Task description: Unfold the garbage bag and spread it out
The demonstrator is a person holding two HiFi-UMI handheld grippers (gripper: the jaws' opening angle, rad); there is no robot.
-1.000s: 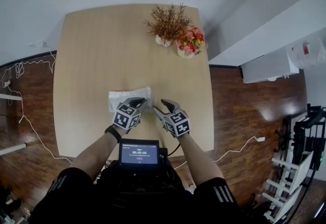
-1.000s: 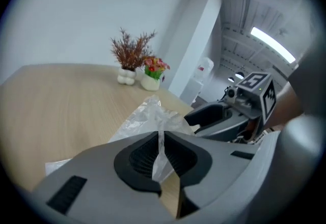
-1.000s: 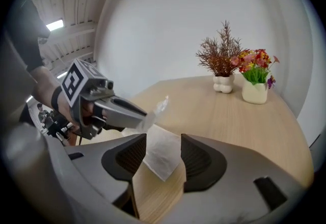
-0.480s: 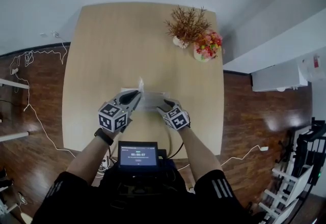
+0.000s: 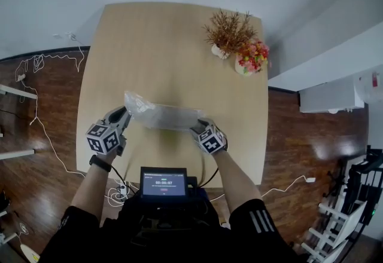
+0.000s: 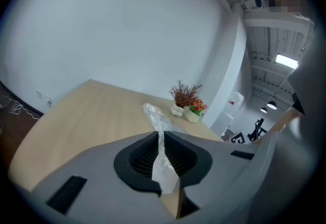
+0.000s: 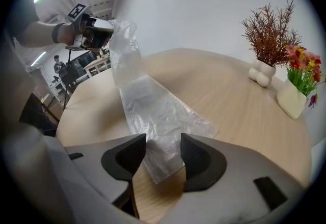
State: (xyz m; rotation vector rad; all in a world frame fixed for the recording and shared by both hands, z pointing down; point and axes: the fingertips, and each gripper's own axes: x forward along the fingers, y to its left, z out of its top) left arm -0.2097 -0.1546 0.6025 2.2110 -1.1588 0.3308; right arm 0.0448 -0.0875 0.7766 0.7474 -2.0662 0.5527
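A clear, crinkled garbage bag [image 5: 164, 117] stretches in a long strip across the near part of the wooden table [image 5: 167, 46]. My left gripper [image 5: 122, 116] is shut on the bag's left end and holds it a little above the table; in the left gripper view the film [image 6: 153, 113] runs pinched between the closed jaws of that gripper [image 6: 162, 154]. My right gripper [image 5: 199, 127] is at the bag's right end. In the right gripper view its jaws [image 7: 163, 154] stand apart over the bag [image 7: 153, 111], whose end lies flat on the wood between them.
A white vase of dried twigs [image 5: 226, 31] and a pot of coloured flowers [image 5: 251, 58] stand at the table's far right. A small screen [image 5: 163, 183] sits at the person's waist. Cables [image 5: 36, 64] trail over the wooden floor at the left.
My left gripper has moved out to the left with the bag's end in it, drawing the folded bag into a long strip. The right gripper has stayed at the right end.
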